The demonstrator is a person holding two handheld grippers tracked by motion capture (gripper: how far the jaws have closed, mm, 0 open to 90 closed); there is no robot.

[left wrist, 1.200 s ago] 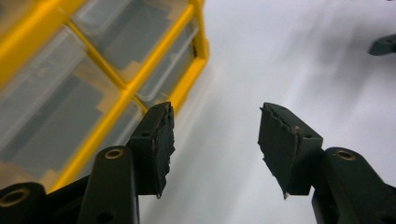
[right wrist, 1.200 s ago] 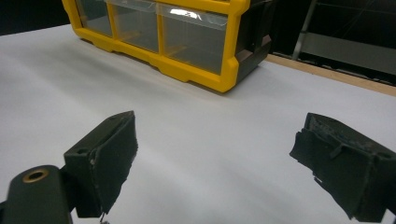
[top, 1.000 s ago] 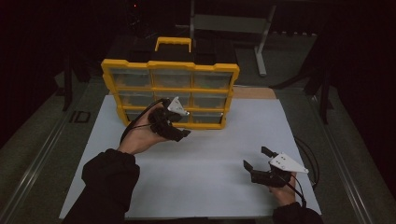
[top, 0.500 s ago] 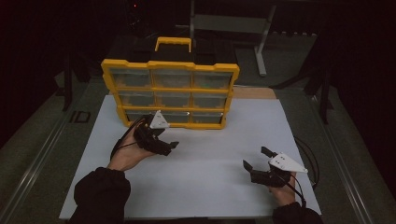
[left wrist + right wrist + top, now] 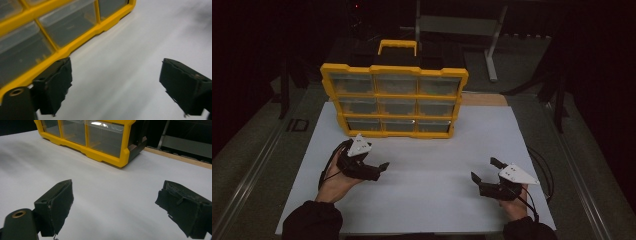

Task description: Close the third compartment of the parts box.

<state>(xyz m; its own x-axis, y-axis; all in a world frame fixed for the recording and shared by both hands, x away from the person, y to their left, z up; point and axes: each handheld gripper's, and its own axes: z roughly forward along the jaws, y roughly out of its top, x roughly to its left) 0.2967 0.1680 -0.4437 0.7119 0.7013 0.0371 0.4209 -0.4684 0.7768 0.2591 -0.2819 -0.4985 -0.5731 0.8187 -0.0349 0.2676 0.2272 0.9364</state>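
Both grippers are black. The left gripper [image 5: 379, 169] carries a pale grey three-cornered plate [image 5: 359, 145] on top, and a thin black cable [image 5: 328, 165] loops off it toward seven o'clock. The right gripper [image 5: 484, 170] bears a like plate [image 5: 516, 175], dotted with small dark screws; its cable [image 5: 539, 167] curls off toward three o'clock. Close up, the jaw pads are matte black, rough and frayed at the edges, with a brass-ringed hole beside one. Dark sleeves [image 5: 312, 222] cover both forearms.

The room is dim and the background is almost black; light falls mostly on the white table [image 5: 437, 190]. The left gripper view is blurred by motion. A small glare sits on the yellow organizer [image 5: 105, 123]. Shadows are soft.
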